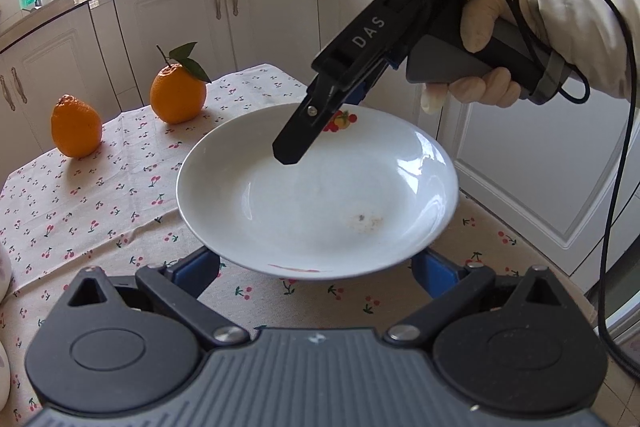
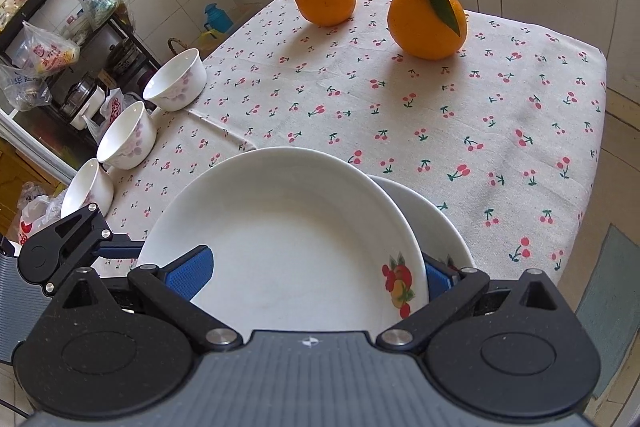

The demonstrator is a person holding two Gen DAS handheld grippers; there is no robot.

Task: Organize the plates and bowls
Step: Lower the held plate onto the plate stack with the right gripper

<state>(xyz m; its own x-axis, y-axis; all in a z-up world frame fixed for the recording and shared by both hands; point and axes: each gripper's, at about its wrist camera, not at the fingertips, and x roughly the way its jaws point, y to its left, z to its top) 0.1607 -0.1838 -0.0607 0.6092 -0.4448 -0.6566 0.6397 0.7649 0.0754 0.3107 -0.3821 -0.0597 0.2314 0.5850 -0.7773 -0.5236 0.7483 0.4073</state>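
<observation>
Upper plate (image 2: 288,235) sits between the right gripper (image 2: 312,275) fingers, whose blue pads (image 2: 190,269) pinch its fruit-decorated rim; it overlaps a lower plate (image 2: 434,223) on the cherry-print tablecloth (image 2: 460,115). Left gripper (image 1: 316,267) fingers are spread wide, one on each side of the plate's near rim, not touching it. Three bowls (image 2: 128,137) line the table's left edge. Two oranges (image 2: 426,21) stand at the far end.
</observation>
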